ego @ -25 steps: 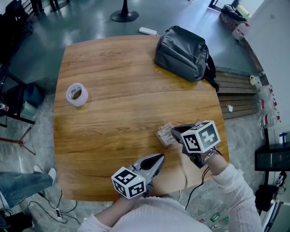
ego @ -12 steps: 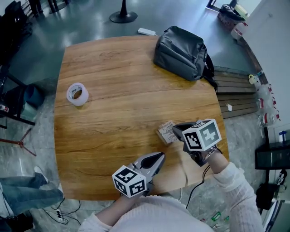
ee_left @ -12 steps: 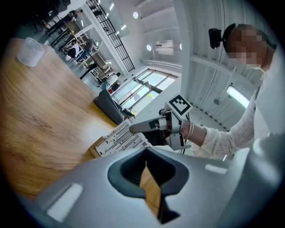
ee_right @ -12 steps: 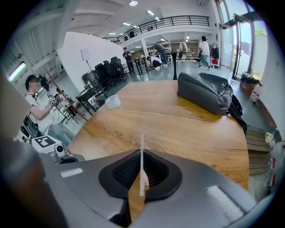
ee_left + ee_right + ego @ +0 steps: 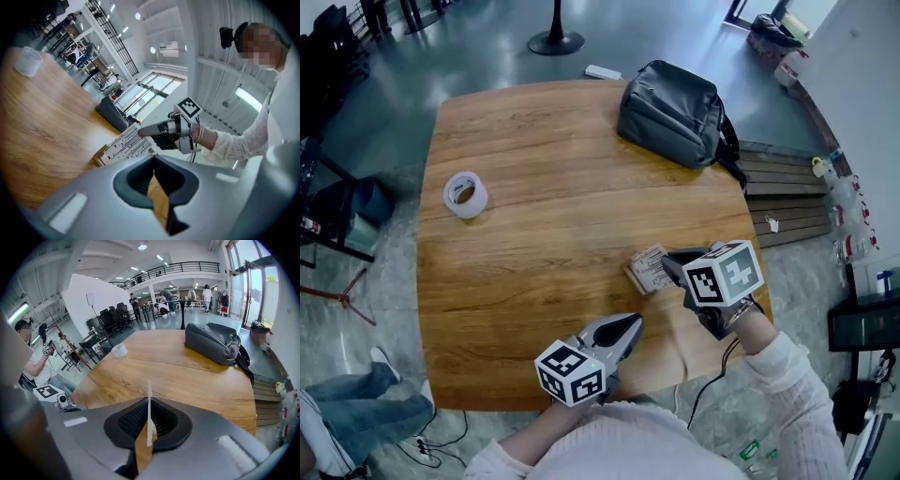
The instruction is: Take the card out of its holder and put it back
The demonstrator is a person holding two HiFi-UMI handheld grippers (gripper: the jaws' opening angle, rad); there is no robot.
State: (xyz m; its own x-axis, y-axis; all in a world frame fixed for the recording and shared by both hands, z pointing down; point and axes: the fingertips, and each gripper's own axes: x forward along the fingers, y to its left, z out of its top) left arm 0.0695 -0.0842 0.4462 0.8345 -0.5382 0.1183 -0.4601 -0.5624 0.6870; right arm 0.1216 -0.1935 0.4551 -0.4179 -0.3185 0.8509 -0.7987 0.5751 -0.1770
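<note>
A printed white card point(image 5: 650, 270) hangs just above the wooden table point(image 5: 534, 244) at the front right, with a tan strip point(image 5: 634, 277) along its left end. My right gripper point(image 5: 667, 265) is shut on the card's right end. In the right gripper view the card point(image 5: 149, 404) stands edge-on between the pads. My left gripper point(image 5: 630, 325) is lower left of it, near the table's front edge, jaws together and holding nothing. In the left gripper view, the card point(image 5: 129, 144) and the right gripper point(image 5: 143, 132) are ahead of the left gripper point(image 5: 157, 187).
A grey backpack point(image 5: 675, 112) lies at the table's far right corner. A roll of tape point(image 5: 465, 195) sits near the left edge. A cable point(image 5: 703, 389) hangs off the front right. A person's legs point(image 5: 356, 412) are on the floor at the lower left.
</note>
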